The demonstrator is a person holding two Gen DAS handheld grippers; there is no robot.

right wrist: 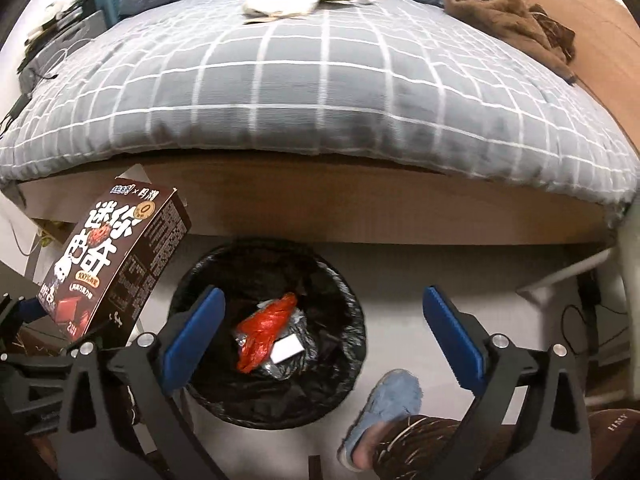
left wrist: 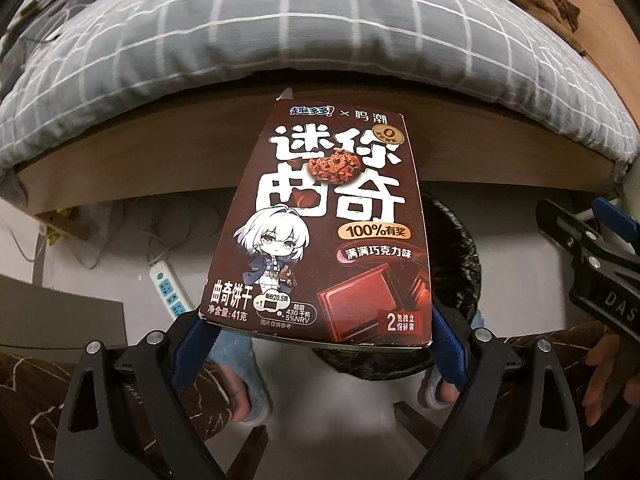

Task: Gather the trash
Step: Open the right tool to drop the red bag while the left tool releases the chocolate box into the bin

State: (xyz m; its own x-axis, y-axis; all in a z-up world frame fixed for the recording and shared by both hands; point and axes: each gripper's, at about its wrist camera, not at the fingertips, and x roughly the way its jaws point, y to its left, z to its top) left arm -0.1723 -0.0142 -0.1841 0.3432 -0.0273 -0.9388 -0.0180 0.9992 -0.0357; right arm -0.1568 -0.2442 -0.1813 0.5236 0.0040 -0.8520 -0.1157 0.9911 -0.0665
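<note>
Cookie box (left wrist: 324, 224) rides clamped at its near end in the left gripper (left wrist: 320, 336), tilted steeply down just left of the lined trash bin (right wrist: 360, 320). Right gripper (right wrist: 324, 332) hangs spread and empty over the bin, red wrapper (right wrist: 264, 332) inside. Next move, likely: carry the box over the rim, then release.

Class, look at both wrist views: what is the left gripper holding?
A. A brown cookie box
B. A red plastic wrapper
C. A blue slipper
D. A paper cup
A: the left gripper has its blue fingers clamped on the brown cookie box, beside the black-lined trash bin.
</note>
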